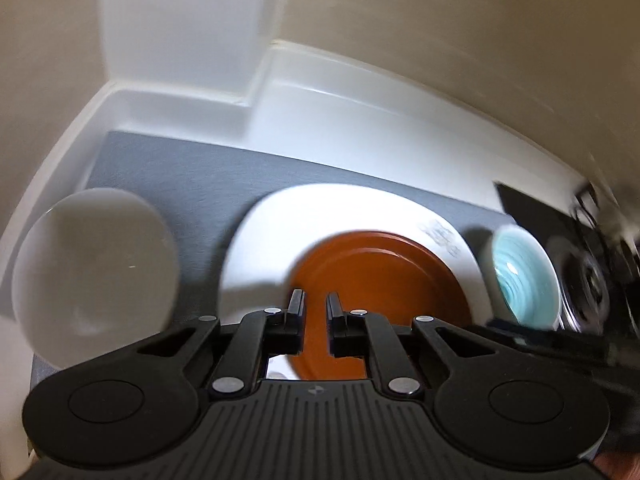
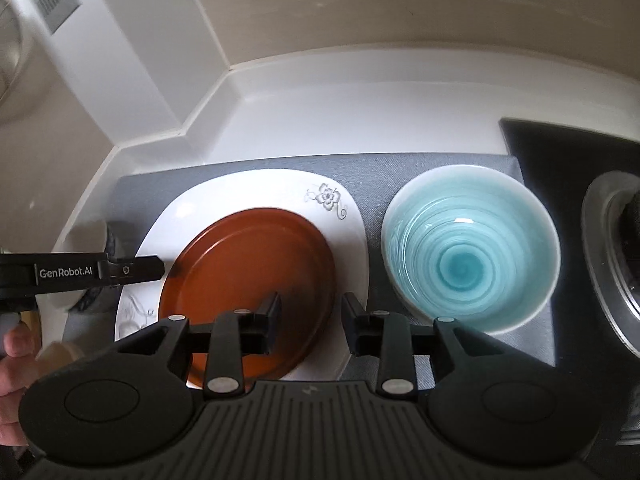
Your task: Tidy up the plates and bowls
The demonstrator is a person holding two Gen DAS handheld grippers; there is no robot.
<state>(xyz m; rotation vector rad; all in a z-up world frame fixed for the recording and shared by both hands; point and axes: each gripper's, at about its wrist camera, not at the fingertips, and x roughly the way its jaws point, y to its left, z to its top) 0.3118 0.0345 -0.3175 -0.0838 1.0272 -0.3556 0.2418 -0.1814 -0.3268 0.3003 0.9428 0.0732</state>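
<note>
An orange-brown round plate (image 2: 248,264) lies on a white square plate with a flower print (image 2: 348,220), on a grey mat (image 2: 368,172). To their right stands a turquoise bowl (image 2: 468,256). My right gripper (image 2: 312,304) is open above the orange plate's right rim, and its pads touch nothing. In the left wrist view my left gripper (image 1: 315,302) is shut to a narrow slit over the left side of the orange plate (image 1: 380,272). Whether its pads pinch the rim I cannot tell. Seen from the right wrist, the left gripper (image 2: 158,270) ends at that plate's left edge.
A pale grey-white bowl (image 1: 92,264) sits on the mat left of the plates. The turquoise bowl (image 1: 520,272) borders a black stovetop with a burner (image 2: 612,260). A white counter and walls (image 2: 320,120) close in behind. A person's hand (image 2: 12,360) holds the left gripper.
</note>
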